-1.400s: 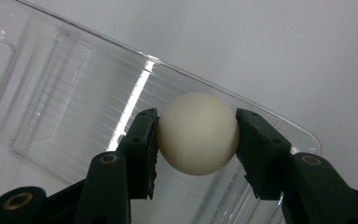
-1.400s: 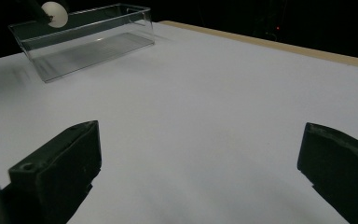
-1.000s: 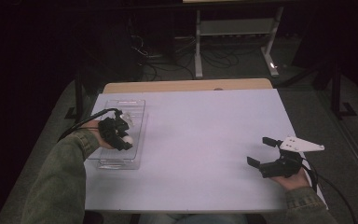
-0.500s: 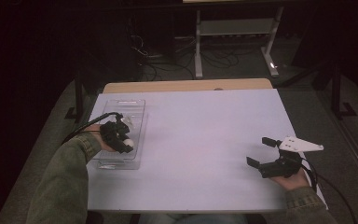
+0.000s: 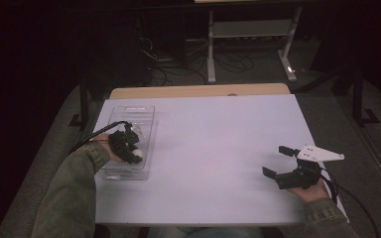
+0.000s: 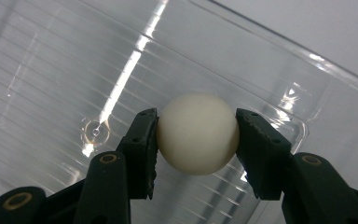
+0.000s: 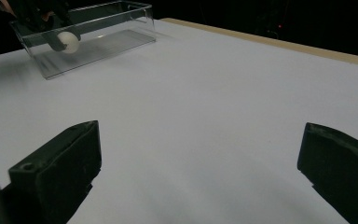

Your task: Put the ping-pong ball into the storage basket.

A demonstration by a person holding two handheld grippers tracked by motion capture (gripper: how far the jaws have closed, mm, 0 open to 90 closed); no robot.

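— So what has changed over there on the left since a second ago?

— Not much. The left gripper (image 5: pixel 135 157) has drawn back a little toward the near end of the clear rectangular plastic tray (image 5: pixel 147 110), and it hangs over the tray's near half now. The right gripper (image 5: pixel 277 161) has kept its place near the right front corner of the white tabletop (image 5: pixel 213 144).

— Is the left one holding something?

— Yes. Its two black jaws are pressed against both sides of a smooth cream-white ball (image 6: pixel 197 133), one pad on each flank. The ball sits squarely between them, over the ribbed see-through floor of the tray.

— Is the ball lifted or resting?

— I cannot tell from where I stand. In the right gripper view the ball (image 7: pixel 67 41) shows through the tray's clear wall, low inside it, at the near end.

— And the right one?

— Its jaws stand wide apart with bare tabletop between them, and nothing in them. The grey three-cornered plate (image 5: pixel 320 153) on top of it points to the right.

— Anything in the way between the two?

— No, the tabletop between them is plain white, and they are well apart. Behind the table I see a light wooden strip (image 5: pixel 198 91) along the far edge, then a white metal stand (image 5: pixel 250 29) on the dark floor with cables (image 5: pixel 171 74) beside it.

— What else is in the tray?

— Just the ball, as far as I can see.
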